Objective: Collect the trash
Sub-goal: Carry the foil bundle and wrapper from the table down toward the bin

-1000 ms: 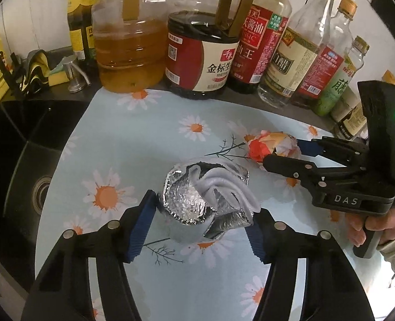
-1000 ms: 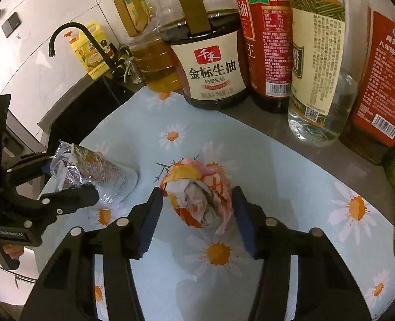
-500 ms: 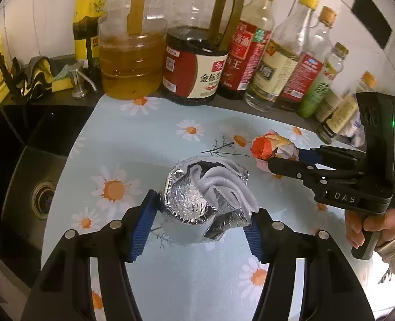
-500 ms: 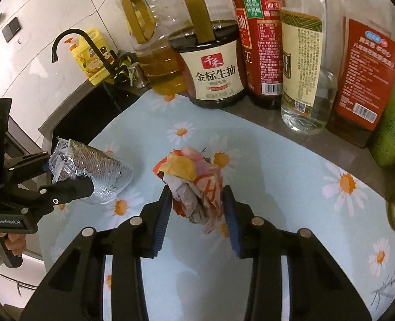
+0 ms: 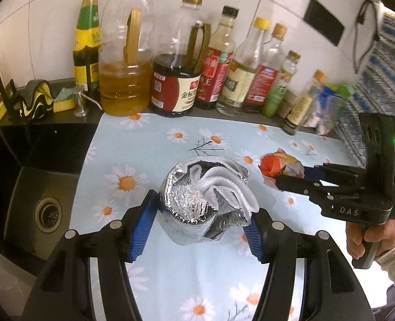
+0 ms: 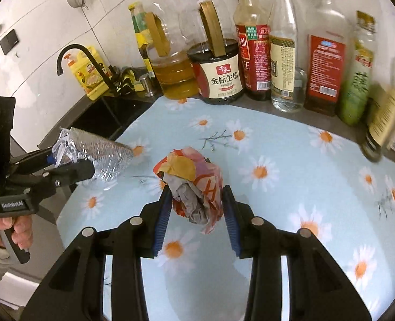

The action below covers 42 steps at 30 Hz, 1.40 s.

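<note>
At the bottom centre of the left wrist view, the left gripper [image 5: 200, 224] has its blue-padded fingers [image 5: 141, 230] closed part-way onto a crumpled silver foil bag with a white foam lining [image 5: 205, 200]; both pads press its sides, so the jaws stand about as wide as the bundle. The bundle appears to be held clear of the pale blue daisy-print cloth [image 5: 197, 281], though whether its underside touches the cloth cannot be told.

At the bottom centre of the right wrist view, the right gripper [image 6: 196, 208] is closed narrower, on a wad of orange, red and grey crumpled wrapper paper [image 6: 192, 184], with the pads tight against both flanks. That wad hangs above the cloth; a loose white corner droops below the fingers.

Each tool shows in the other's view: the right gripper at the right edge of the left view, and the left gripper at the left edge of the right view, each with its load at mid-height.

Beyond, to the left of the cloth, lies a dark sink [image 5: 45, 187] with a black tap [image 6: 90, 67]. Farthest back, along the top of both frames, stands a row of oil and sauce bottles [image 5: 176, 80] against the white wall.

Both pieces of trash seem secured, so the pick-up step looks done and the carry is in hand. No bin shows in either view. The next move would call for a steady grip while both loads travel to wherever the trash goes, keeping clear of the bottles, and minding the paper's loose corner.
</note>
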Each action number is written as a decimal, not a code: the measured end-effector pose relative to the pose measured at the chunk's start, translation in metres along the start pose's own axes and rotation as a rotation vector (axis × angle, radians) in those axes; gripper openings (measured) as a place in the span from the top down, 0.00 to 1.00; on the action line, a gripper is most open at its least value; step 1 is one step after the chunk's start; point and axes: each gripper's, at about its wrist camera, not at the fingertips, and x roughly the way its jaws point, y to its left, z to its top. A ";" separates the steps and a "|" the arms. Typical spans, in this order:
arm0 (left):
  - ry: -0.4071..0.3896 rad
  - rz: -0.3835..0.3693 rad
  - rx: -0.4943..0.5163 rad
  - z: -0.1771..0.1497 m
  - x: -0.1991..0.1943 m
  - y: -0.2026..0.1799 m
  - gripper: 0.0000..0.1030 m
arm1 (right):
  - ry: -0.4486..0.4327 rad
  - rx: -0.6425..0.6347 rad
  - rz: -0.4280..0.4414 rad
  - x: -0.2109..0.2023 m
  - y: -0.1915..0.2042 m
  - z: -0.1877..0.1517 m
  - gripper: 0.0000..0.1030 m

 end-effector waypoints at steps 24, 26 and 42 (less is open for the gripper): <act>-0.023 -0.208 0.157 -0.105 -0.115 0.025 0.44 | -0.107 0.111 -0.126 -0.070 0.176 -0.112 0.62; -0.017 -0.219 0.165 -0.113 -0.121 0.026 0.44 | -0.095 0.143 -0.111 -0.072 0.182 -0.122 0.62; 0.079 -0.219 0.177 -0.182 -0.129 0.016 0.44 | 0.031 0.185 -0.042 -0.052 0.202 -0.191 0.62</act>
